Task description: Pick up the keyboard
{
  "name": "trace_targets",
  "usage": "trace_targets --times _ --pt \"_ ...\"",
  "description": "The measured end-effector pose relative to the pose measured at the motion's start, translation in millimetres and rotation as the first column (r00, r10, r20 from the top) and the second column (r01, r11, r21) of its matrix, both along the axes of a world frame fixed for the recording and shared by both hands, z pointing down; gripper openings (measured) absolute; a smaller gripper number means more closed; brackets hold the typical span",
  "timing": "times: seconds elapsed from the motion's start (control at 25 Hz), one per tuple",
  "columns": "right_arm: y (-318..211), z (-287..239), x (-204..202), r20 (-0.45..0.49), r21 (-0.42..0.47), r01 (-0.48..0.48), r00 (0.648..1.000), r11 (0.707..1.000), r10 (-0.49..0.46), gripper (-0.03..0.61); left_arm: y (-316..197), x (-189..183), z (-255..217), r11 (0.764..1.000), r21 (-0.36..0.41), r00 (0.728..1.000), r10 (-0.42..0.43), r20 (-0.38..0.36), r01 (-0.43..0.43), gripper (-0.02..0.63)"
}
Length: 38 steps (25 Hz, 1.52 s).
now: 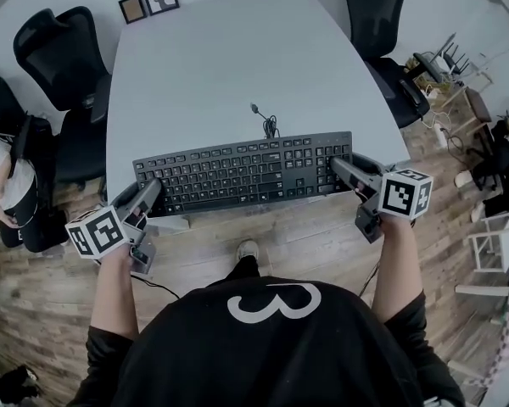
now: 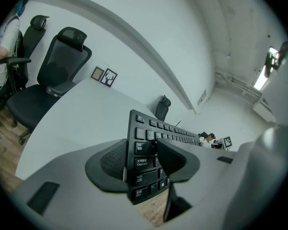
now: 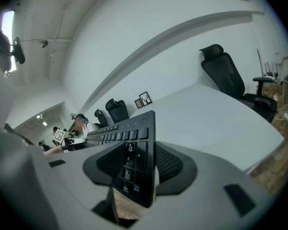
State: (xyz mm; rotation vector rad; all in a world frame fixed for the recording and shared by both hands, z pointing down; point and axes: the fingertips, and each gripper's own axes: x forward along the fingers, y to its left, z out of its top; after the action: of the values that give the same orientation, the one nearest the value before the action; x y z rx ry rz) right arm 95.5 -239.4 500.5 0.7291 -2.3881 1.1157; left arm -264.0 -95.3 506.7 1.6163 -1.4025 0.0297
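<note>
Black keyboard (image 1: pixel 246 175), pale grey tabletop (image 1: pixel 212 75), b&w square-marker pattern on left hand-held gripper (image 1: pixel 148 195) & right hand-held gripper (image 1: pixel 341 168).

Both forearms reach forward from black sleeves. The left gripper (image 1: pixel 150 195) angles inward and downward, its jaws clamped on the left end of the keyboard (image 1: pixel 242 175). The right gripper (image 1: pixel 341 168) mirrors it, jaws clamped on the right end.

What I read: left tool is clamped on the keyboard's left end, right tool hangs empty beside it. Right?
The right tool is not empty: the right gripper view shows it clamped on the right end of the keyboard. The left tool is clamped on the left end, as you said.
</note>
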Motion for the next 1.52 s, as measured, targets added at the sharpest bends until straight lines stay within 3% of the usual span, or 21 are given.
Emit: trace_targets --times 0.24,0.64,1.52 --pt "1 -6 3 0.023 0.068 -0.014 1.0 0.998 0.013 0.181 -2 1 -3 0.995 0.097 1.0 0.004 0.022 -0.006 0.186" --pt "4 -15 3 0.044 0.188 -0.015 0.999 0.982 0.007 0.179 -5 -1 -3 0.982 0.189 0.999 -0.003 0.042 -0.005 0.186" --pt "5 -25 2 0.049 0.256 -0.023 0.999 0.966 0.01 0.179 -5 -3 5 0.969 0.246 0.999 -0.027 0.027 0.019 0.189"
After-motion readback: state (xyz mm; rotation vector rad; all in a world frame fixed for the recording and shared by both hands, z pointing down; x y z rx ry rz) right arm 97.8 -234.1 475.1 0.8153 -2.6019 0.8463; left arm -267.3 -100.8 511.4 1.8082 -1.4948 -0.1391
